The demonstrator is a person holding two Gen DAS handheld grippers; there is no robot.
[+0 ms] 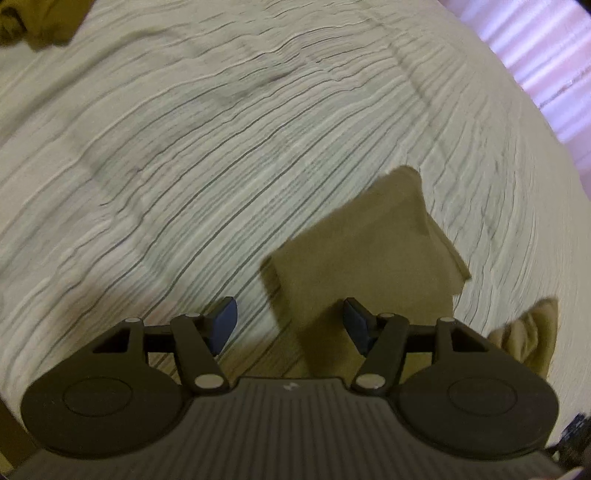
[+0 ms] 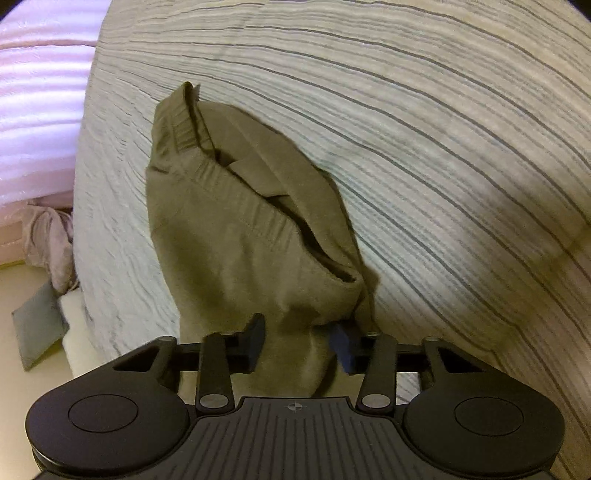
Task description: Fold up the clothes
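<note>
Olive-green trousers [image 2: 236, 221] lie bunched on the striped bedspread [image 2: 443, 147], near its edge. Right gripper [image 2: 301, 343] stands part-open astride the cloth, not pinching; left gripper [image 1: 290, 325] gapes over 1 trouser end. A shallow pinch risks slipping layers.

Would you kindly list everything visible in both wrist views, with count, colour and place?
Olive garment: one, olive-brown, lying on the bed, elastic waistband end away from the right gripper; its folded part shows in the left view.
Second olive cloth: one, olive, top left corner of the left view, partly cut off.
Bedcover: one, pale with thin grey stripes, under the garments.
Curtain: one, pale lilac, beyond the bed.
Crumpled cloth: one, greyish-lilac, on the floor beside the bed.
Flat grey item: one, on the floor; unclear what.
Left gripper: black, open above the garment.
Right gripper: black, open, fabric between its fingers.
</note>
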